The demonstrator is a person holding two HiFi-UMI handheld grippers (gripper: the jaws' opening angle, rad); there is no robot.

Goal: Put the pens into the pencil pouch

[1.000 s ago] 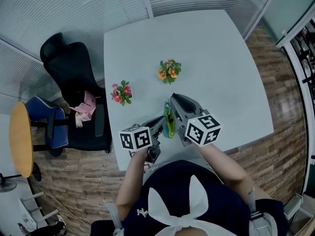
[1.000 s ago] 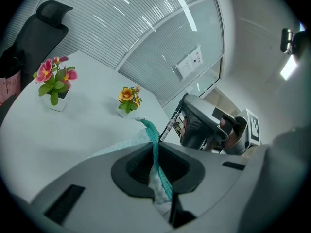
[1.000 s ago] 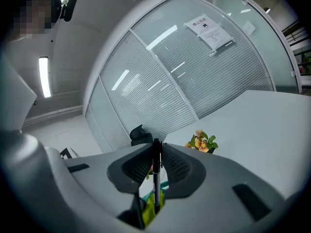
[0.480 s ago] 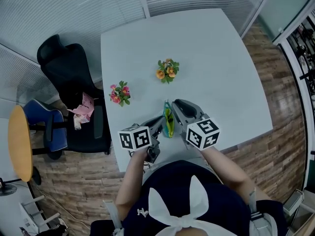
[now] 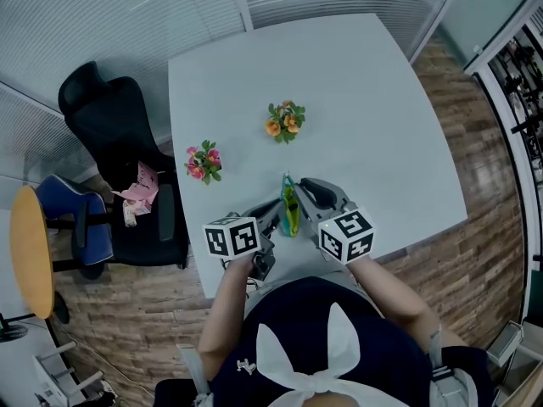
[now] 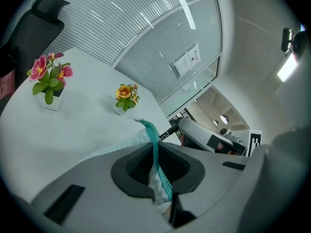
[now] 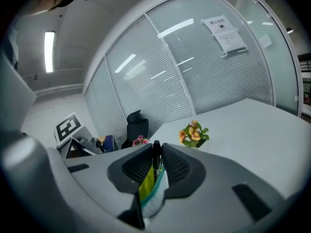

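Note:
The pencil pouch [image 5: 291, 213], teal-edged with yellow inside, hangs between my two grippers above the white table's near edge. My left gripper [image 5: 279, 214] is shut on the pouch's teal zipper edge [image 6: 155, 147], which runs up through the jaws [image 6: 155, 168]. My right gripper [image 5: 299, 196] comes at the pouch from the right. Its jaws [image 7: 156, 165] are shut on a black pen [image 7: 156, 152] that stands upright between them. The pen's lower end goes down into the pouch mouth [image 7: 149, 191]. How deep it sits is hidden.
On the white table [image 5: 365, 100] stand a pink flower pot [image 5: 206, 160] and an orange flower pot [image 5: 286, 121], beyond the pouch. A black office chair [image 5: 119, 164] is at the table's left side, with a blue chair [image 5: 81, 227] and a round wooden table [image 5: 25, 253] further left.
My right gripper has sunk a little and drawn nearer to me, rolling slightly, with the pen still in it. The left gripper and pouch have stayed put.

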